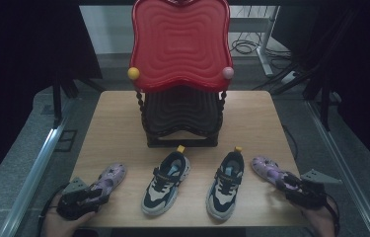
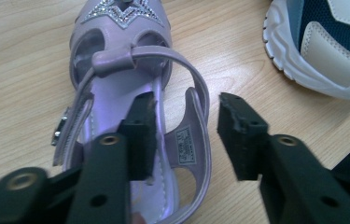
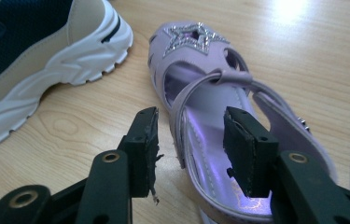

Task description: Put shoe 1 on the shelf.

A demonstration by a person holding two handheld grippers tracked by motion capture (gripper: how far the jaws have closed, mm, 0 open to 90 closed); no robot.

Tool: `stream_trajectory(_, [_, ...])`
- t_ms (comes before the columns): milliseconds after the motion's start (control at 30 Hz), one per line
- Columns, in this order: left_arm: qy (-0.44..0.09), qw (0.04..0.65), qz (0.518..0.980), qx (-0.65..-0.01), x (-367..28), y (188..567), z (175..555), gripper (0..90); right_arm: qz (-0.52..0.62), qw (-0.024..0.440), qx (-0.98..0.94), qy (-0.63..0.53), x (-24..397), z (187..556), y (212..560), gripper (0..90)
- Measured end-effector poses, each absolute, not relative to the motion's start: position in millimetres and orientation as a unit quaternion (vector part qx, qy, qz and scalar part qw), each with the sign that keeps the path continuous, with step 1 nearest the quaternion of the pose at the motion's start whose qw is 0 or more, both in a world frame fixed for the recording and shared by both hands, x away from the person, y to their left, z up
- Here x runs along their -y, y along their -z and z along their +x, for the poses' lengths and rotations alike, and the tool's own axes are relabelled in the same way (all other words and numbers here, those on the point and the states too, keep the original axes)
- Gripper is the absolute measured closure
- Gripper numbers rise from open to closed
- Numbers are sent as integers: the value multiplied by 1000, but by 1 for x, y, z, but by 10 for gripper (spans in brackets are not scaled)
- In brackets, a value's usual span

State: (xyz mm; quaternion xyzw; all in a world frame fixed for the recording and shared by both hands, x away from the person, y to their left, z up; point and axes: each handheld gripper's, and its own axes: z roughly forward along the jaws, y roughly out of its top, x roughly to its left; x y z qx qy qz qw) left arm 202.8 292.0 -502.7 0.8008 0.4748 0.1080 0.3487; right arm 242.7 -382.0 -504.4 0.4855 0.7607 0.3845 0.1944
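Observation:
Two purple sandals with glittery stars lie at the table's front corners. My left gripper (image 1: 96, 195) sits at the heel of the left sandal (image 1: 109, 178). In the left gripper view its jaws (image 2: 187, 116) straddle one side wall of the heel of that sandal (image 2: 116, 46), one pad inside and one outside with a gap showing. My right gripper (image 1: 285, 183) is at the heel of the right sandal (image 1: 266, 169). In the right gripper view its jaws (image 3: 192, 128) straddle the side wall of that sandal (image 3: 196, 60) and stand apart from it.
Two navy and white sneakers (image 1: 165, 183) (image 1: 226, 185) stand between the sandals, toes toward me. A two-tier rack with a red wavy top shelf (image 1: 180, 42) and a dark lower shelf (image 1: 182, 111) stands at the back of the wooden table (image 1: 251, 118).

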Motion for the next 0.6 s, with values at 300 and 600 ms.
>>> stream_trajectory(300, [-90,348,810,-463,-296,504,206,749,487,193,-759,-386,382,243,503,581])
stream_trajectory(600, [-79,339,821,-453,-293,504,212,753,480,160,-778,-372,379,246,507,769])
